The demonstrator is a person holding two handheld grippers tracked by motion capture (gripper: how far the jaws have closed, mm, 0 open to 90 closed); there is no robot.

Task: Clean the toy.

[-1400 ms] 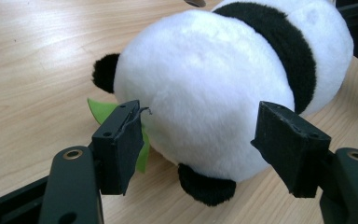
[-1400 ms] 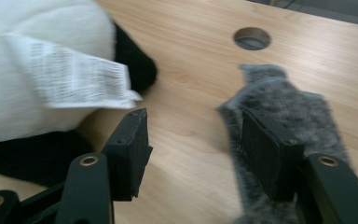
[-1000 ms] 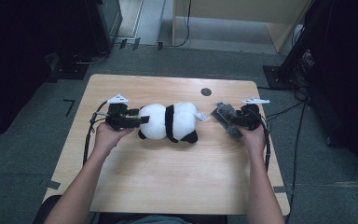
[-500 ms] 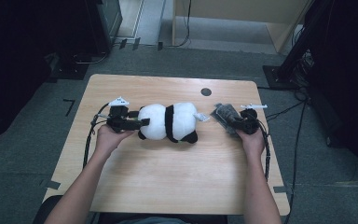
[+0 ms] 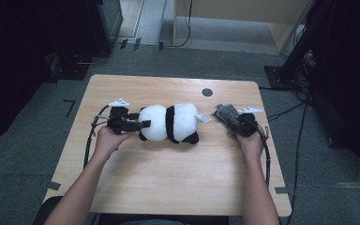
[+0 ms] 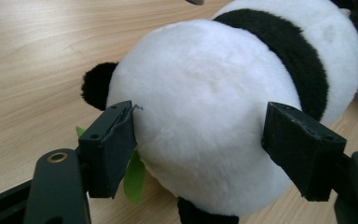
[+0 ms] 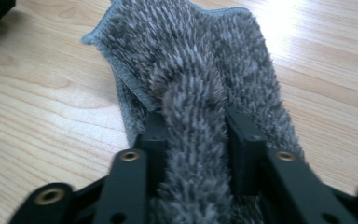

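Risk: left gripper point(image 6: 200, 144) jaws spread wide around the panda plush point(image 5: 171, 123), apparently not clamped, so it may roll off; right gripper point(image 7: 193, 140) pinches the grey cloth point(image 7: 191, 60) by one fold, which could slip.

On the tabletop point(image 5: 168, 187), the plush panda point(image 5: 171, 123) lies at frame centre, the left gripper point(image 5: 138, 124) at its left end, the cloth point(image 5: 225, 114) just right of it in the right gripper point(image 5: 233, 123).

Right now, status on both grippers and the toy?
Left gripper open around white-and-black plush panda. Right gripper shut on grey shaggy cloth. Nothing between.
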